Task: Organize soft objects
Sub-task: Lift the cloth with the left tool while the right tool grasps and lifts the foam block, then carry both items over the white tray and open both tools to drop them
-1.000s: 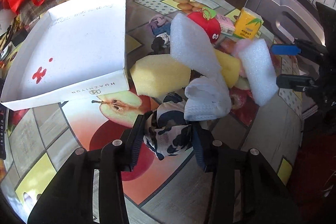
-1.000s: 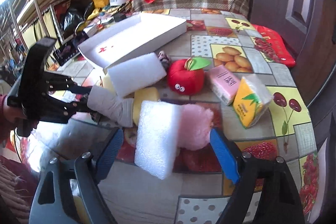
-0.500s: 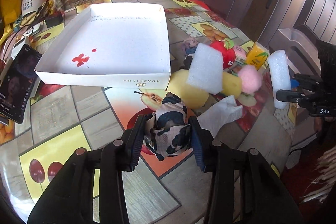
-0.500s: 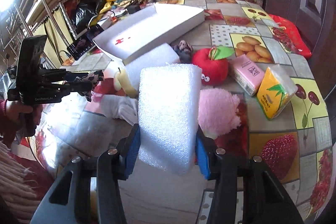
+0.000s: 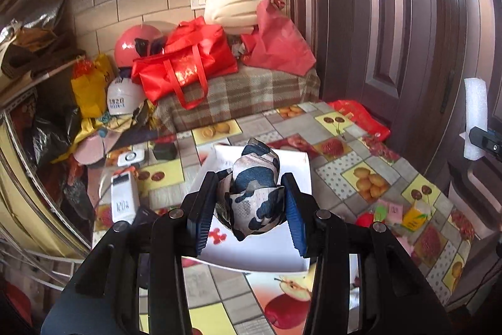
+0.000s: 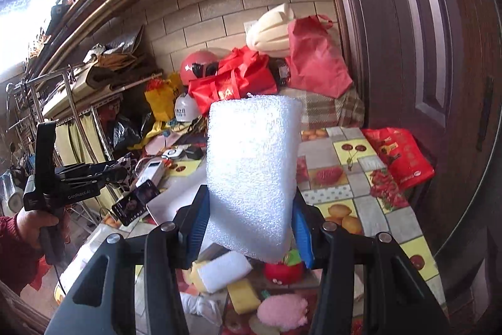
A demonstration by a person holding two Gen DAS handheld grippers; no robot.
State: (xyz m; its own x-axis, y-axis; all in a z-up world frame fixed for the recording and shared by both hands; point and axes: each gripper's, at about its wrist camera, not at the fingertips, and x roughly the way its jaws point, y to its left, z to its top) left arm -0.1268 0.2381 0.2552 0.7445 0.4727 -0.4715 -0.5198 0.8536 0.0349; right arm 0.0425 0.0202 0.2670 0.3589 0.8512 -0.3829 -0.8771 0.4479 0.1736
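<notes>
My left gripper [image 5: 249,181] is shut on a camouflage-patterned cloth bundle [image 5: 255,193], held in the air above the white shallow box [image 5: 260,255]. High over the table, my right gripper [image 6: 249,200] is shut on a white foam block [image 6: 252,165] that stands upright between its blue pads. That block [image 5: 475,115] also shows at the far right of the left wrist view. Under the right gripper lie a second white foam piece [image 6: 224,270], a yellow sponge [image 6: 243,291], a red apple plush [image 6: 284,270], a pink plush [image 6: 282,311] and a white cloth [image 6: 200,306].
A person's hand [image 6: 31,222] holds the left gripper's handle. A phone [image 6: 135,206] and a white device [image 5: 124,200] lie left of the box. Tissue packs [image 5: 414,217] sit at the table's right. Red bags [image 5: 185,68] and helmets crowd the bench behind; a dark door stands right.
My right gripper closed on the foam block and lifted it off the table. My left gripper rose with the cloth bundle. Both views tilted up toward the room.
</notes>
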